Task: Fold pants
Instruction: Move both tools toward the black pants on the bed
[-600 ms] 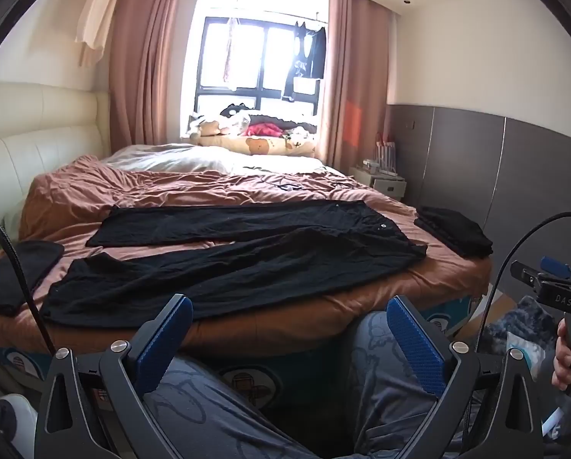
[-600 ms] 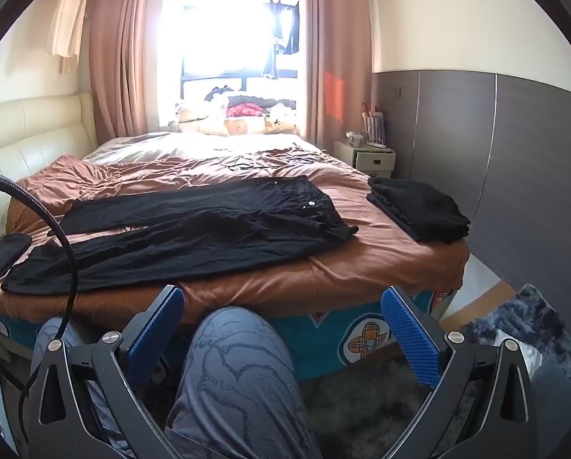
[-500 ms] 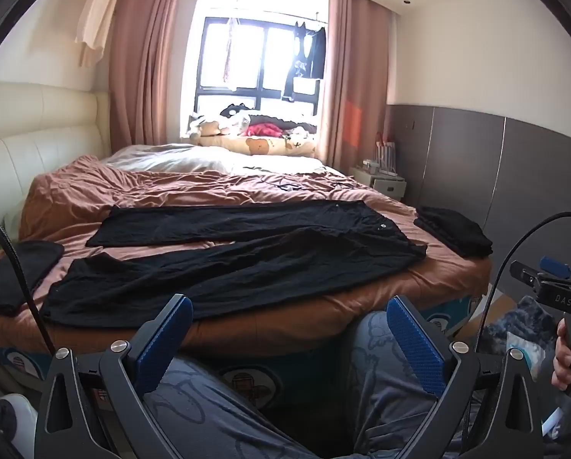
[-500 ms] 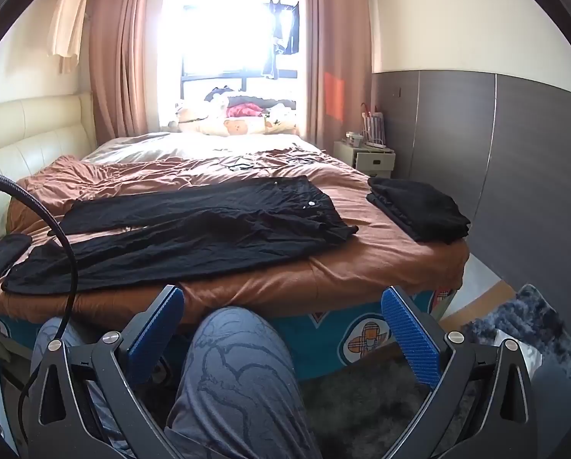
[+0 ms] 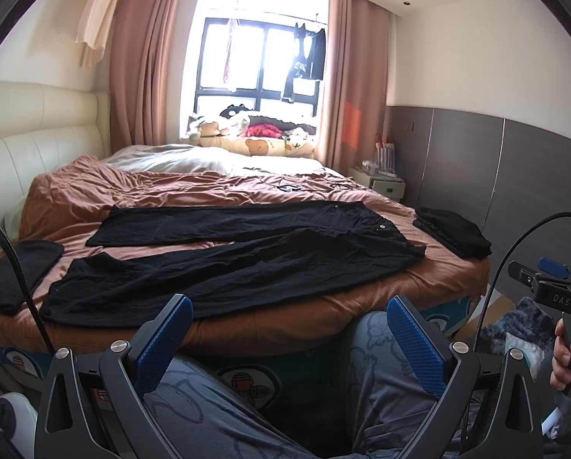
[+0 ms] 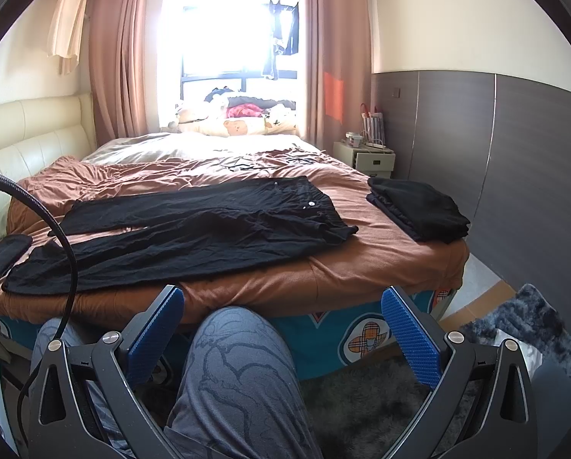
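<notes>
Currently pre-grasp: pants (image 5: 224, 264) spread flat on bed (image 5: 362, 298), unfolded. Your left hand-held gripper (image 5: 289, 338) and right hand-held gripper (image 6: 281, 331) spread wide, empty, short of bed. Next: reach near leg hem.

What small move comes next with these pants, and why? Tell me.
Probably bring both grippers forward to the pants. They lie spread flat and unfolded on the bed, legs apart, while the left gripper and right gripper are open, empty and short of the bed edge, over the person's knees.
</notes>
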The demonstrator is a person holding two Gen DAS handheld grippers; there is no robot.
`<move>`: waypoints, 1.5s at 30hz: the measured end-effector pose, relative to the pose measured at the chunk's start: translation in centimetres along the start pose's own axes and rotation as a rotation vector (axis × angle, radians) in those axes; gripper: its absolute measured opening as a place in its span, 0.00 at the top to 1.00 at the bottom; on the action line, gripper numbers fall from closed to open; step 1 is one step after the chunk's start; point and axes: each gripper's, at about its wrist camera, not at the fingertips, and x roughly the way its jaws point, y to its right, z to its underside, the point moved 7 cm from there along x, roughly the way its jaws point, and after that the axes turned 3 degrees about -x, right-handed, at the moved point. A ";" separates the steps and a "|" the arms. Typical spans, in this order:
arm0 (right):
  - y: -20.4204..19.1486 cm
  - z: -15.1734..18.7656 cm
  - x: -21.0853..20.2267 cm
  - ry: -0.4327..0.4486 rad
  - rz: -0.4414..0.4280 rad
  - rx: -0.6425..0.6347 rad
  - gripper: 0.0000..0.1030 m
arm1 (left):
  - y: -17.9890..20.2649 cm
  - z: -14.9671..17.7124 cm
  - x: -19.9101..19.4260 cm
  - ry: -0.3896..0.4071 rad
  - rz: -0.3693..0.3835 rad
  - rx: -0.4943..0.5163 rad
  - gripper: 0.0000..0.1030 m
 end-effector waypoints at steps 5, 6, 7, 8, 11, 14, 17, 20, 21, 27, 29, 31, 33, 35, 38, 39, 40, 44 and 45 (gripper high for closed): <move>0.0 0.0 0.0 0.000 0.001 -0.001 0.00 | 0.0 0.0 0.0 0.002 0.000 -0.003 0.00; 0.1 0.0 0.0 0.001 0.001 0.000 0.00 | 0.0 0.0 0.0 0.002 0.000 -0.004 0.00; 0.1 0.0 0.0 0.001 0.000 0.000 0.00 | 0.0 0.0 0.0 0.002 0.000 -0.005 0.00; 0.1 0.0 0.0 0.001 -0.001 0.001 0.00 | 0.0 0.0 0.0 0.003 0.000 -0.005 0.01; 0.0 0.0 0.1 -0.002 -0.007 0.003 0.00 | -0.2 0.2 0.1 0.002 0.001 -0.012 0.01; 0.0 0.0 0.1 -0.001 -0.006 0.002 0.00 | -0.1 0.3 0.1 -0.001 0.000 -0.016 0.01; 0.0 0.1 0.1 0.001 -0.004 -0.001 0.00 | -0.3 0.2 0.1 0.008 0.002 -0.015 0.01; 0.0 0.2 0.1 -0.003 -0.006 0.004 0.00 | -0.3 0.2 0.2 0.015 -0.004 -0.014 0.01; 0.0 0.2 0.1 -0.002 -0.005 0.001 0.00 | -0.4 0.2 0.1 0.016 -0.005 -0.013 0.01; -0.1 0.3 0.8 -0.020 -0.012 -0.006 0.00 | -1.0 0.0 -0.3 0.038 -0.037 0.010 0.01; 0.0 0.1 1.1 -0.019 -0.010 -0.004 0.00 | -1.2 -0.1 -0.1 0.042 -0.050 0.019 0.00; 0.2 -0.2 1.3 -0.023 -0.012 -0.004 0.00 | -1.6 -0.2 0.0 0.055 -0.072 0.050 0.00; 0.3 -0.4 1.8 -0.034 -0.014 0.001 0.00 | -2.1 -0.4 0.3 0.052 -0.091 0.048 0.00; 0.4 -0.8 2.2 -0.037 -0.027 0.007 0.00 | -3.0 -0.6 0.7 0.053 -0.093 0.017 0.01; 0.5 -1.4 3.1 -0.038 -0.030 0.002 0.00 | -4.2 -0.5 1.5 0.019 -0.124 -0.007 0.00; 0.5 -1.6 3.4 -0.038 -0.035 0.000 0.00 | -4.7 -0.5 1.7 0.012 -0.134 -0.014 0.00; 0.5 -1.8 3.7 -0.040 -0.043 -0.002 0.00 | -5.1 -0.5 1.9 0.006 -0.143 -0.021 0.00; 0.8 -2.3 5.1 -0.050 -0.062 -0.004 0.00 | -7.5 -0.6 2.8 0.010 -0.165 -0.085 0.01; 0.9 -2.5 5.5 -0.054 -0.071 -0.005 0.00 | -8.1 -0.6 3.0 0.002 -0.175 -0.094 0.01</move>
